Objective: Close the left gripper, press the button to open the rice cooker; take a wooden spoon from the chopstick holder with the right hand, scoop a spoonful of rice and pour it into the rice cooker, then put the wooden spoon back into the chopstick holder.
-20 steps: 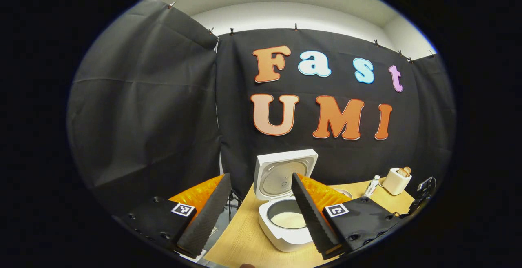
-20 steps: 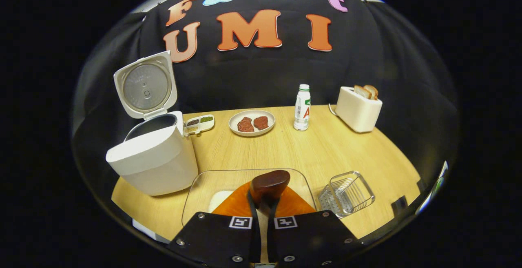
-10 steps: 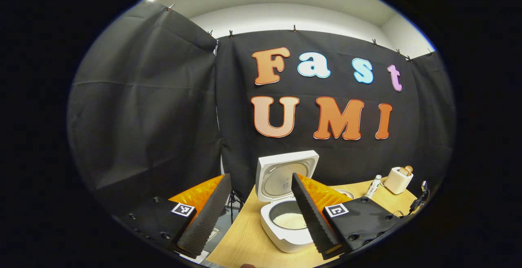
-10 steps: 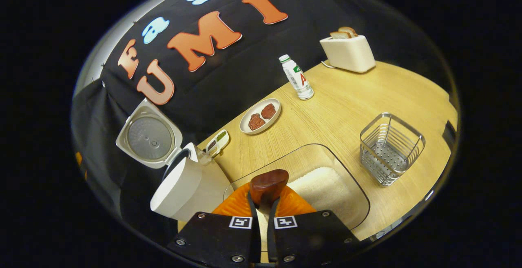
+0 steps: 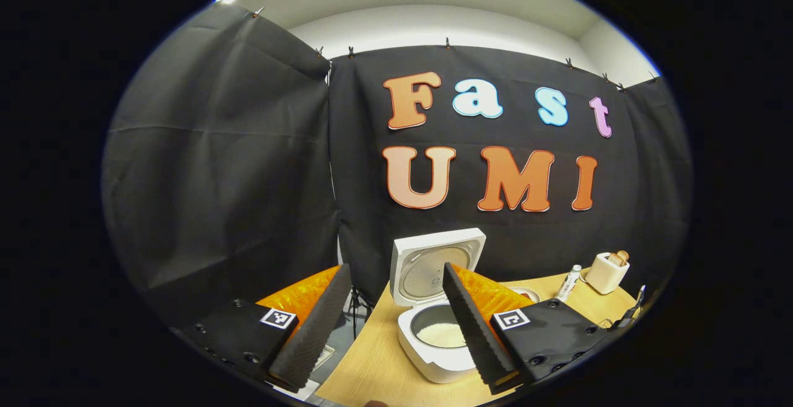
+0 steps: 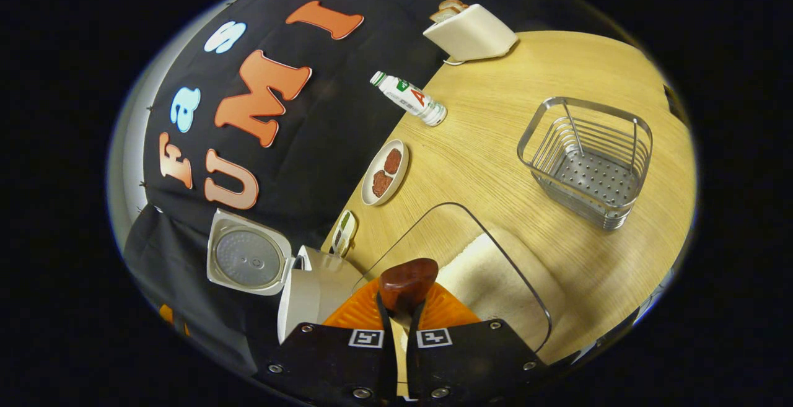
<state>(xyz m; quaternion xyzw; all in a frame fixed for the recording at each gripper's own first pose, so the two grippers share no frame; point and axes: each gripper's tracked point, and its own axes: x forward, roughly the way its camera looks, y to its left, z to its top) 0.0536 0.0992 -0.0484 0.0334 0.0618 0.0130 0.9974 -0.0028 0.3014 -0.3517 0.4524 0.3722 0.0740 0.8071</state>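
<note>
- The rice cooker (image 5: 437, 339) stands open at the left end of the wooden table (image 6: 495, 147), its lid (image 5: 433, 261) up and white rice lying in the inner pot (image 5: 441, 332); the button step looks done.
- The left gripper (image 5: 396, 326) hangs back from the cooker, fingers wide apart and holding nothing.
- The right gripper (image 6: 399, 308) has its fingers clamped together on the handle of the wooden spoon (image 6: 407, 281), whose dark bowl pokes out just past the tips.
- In the right gripper view the scene is strongly tilted, so the gripper appears rolled over; the spoon bowl sits above the clear glass tray (image 6: 489, 271) of rice, beside the cooker (image 6: 310, 289).
- Whether any rice is left on the spoon I cannot tell.
- The wire chopstick holder (image 6: 585, 162) stands empty, well apart to the right.
- My reading: the pour is finished or nearly so, and the return is next, which calls for swinging right, turning the spoon upright, and lowering it into the basket before letting go.
</note>
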